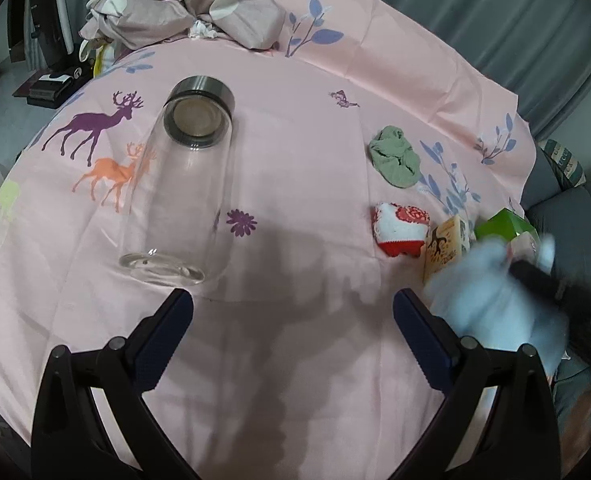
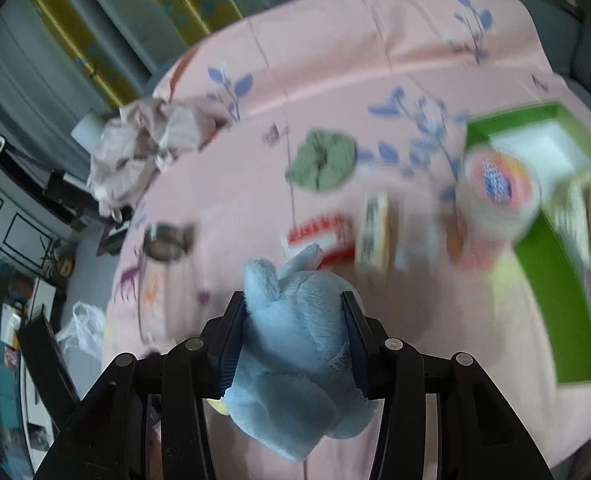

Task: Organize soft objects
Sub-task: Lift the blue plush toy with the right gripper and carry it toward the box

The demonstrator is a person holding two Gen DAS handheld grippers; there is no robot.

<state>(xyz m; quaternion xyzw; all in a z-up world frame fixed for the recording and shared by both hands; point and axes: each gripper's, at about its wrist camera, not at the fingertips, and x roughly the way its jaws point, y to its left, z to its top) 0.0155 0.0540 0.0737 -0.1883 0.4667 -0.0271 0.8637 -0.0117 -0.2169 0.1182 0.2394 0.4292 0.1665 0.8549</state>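
Two fingers of my right gripper (image 2: 293,334) squeeze the blue plush toy (image 2: 295,364) around its fat middle. It feels light and squishy, so it squashes. The green box (image 2: 551,272) is ahead, right. My left gripper (image 1: 293,340) is wide open, empty.

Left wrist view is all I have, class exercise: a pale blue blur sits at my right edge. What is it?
Observer: A blue plush toy, clamped between the right gripper jaws.
Operator: Where might it go?
Observer: Perhaps the green box, open-topped; a round patterned item already sits at its near corner.
Operator: Is the left gripper carrying anything?
Observer: It is barely visible in the right view; yours shows its jaws open and empty.
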